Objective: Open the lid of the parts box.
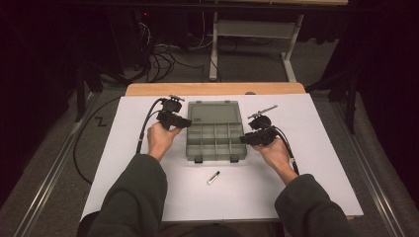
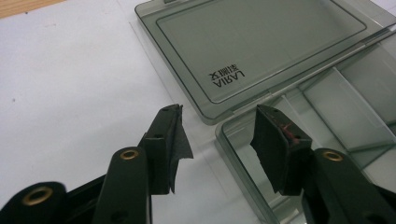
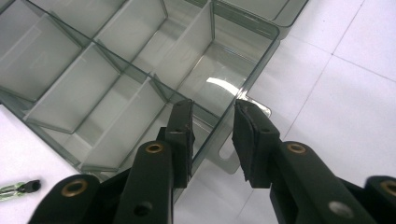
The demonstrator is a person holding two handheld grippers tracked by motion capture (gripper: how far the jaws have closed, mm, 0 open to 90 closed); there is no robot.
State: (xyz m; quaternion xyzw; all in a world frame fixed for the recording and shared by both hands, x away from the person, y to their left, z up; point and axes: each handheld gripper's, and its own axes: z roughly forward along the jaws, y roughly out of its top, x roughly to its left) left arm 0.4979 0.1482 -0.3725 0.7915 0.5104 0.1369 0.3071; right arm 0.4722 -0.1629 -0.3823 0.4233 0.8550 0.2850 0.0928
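Observation:
A smoky clear plastic compartment box (image 1: 215, 140) lies open on the white board, its lid (image 1: 213, 111) folded flat toward the far side. My left gripper (image 1: 187, 121) is at the box's left side near the hinge. In the left gripper view it (image 2: 217, 116) stands open, with the base's corner (image 2: 233, 135) between the jaws and untouched, and the lid (image 2: 261, 42) beyond. My right gripper (image 1: 243, 139) is at the box's right side. It (image 3: 212, 109) is open astride the side wall (image 3: 224, 130), one jaw over a compartment, one outside.
A small tube with a black cap (image 1: 213, 177) lies on the white board (image 1: 316, 163) in front of the box, and it appears as the small tube (image 3: 18, 187) low in the right gripper view. The wooden table edge (image 1: 212, 89) is behind; cables and a stand are on the floor.

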